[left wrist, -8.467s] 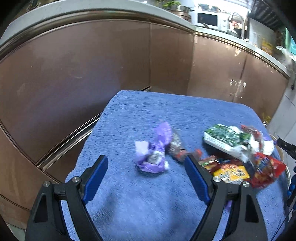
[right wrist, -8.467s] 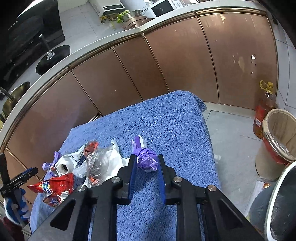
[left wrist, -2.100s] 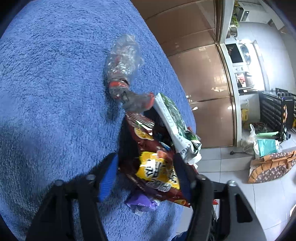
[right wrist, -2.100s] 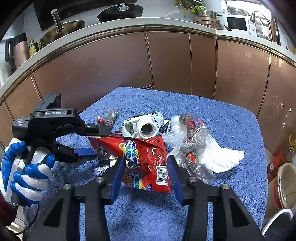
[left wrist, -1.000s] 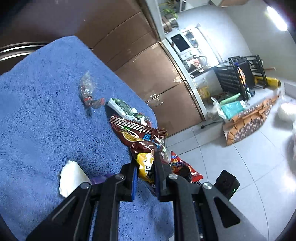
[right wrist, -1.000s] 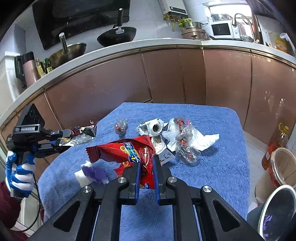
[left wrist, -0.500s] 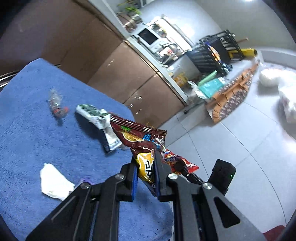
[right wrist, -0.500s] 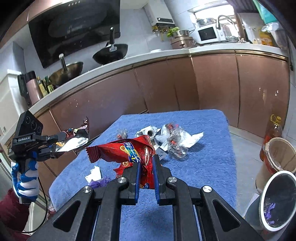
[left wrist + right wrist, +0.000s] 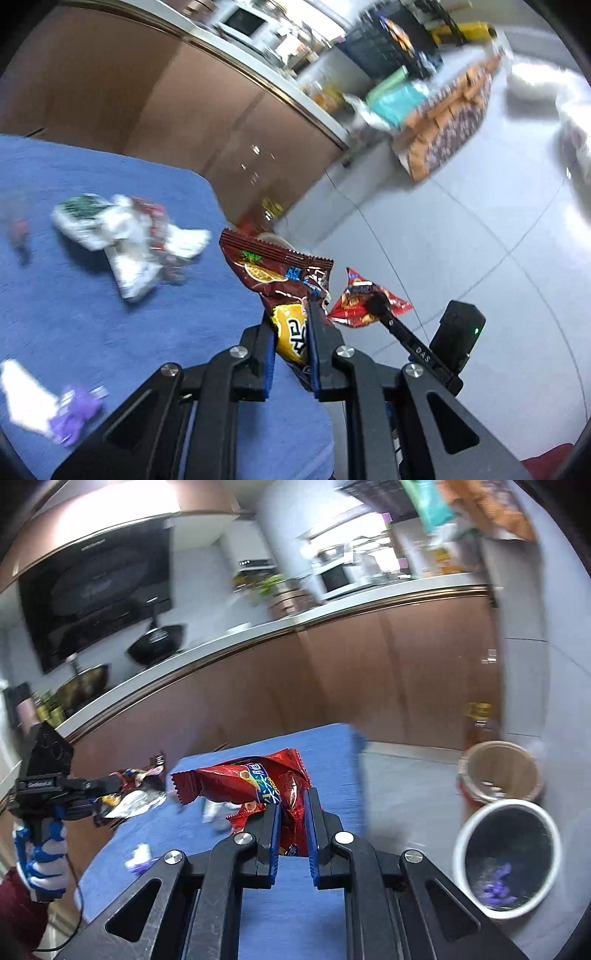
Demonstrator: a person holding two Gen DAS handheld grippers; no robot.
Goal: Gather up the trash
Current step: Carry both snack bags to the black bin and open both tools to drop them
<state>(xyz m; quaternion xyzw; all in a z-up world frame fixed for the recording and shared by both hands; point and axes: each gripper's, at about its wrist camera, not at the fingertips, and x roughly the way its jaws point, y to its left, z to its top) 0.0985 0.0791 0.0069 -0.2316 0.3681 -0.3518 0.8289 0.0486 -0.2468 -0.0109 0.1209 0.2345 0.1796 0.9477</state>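
My left gripper (image 9: pixel 290 312) is shut on a brown and yellow snack wrapper (image 9: pixel 275 266), held in the air past the right edge of the blue towel-covered table (image 9: pixel 74 302). My right gripper (image 9: pixel 293 806) is shut on a red snack bag (image 9: pixel 251 777), also off the table. The right wrist view shows the left gripper (image 9: pixel 107 786) at the left with its wrapper (image 9: pixel 138 797), in a blue-and-white gloved hand (image 9: pixel 48 853). A white bin with a dark liner (image 9: pixel 461 849) stands on the floor at lower right, purple trash (image 9: pixel 496 884) inside it.
On the towel lie a green-and-white packet with white paper (image 9: pixel 122 229), a white tissue (image 9: pixel 22 391), a purple wrapper (image 9: pixel 74 410) and a small clear wrapper (image 9: pixel 18 229). A second, tan bin (image 9: pixel 498 771) and an oil bottle (image 9: pixel 480 720) stand by the brown cabinets (image 9: pixel 369 686).
Both grippers have risen and swung right with their wrappers still clamped. The table trash has slid left in view, and the bins now sit closer in the right wrist view.
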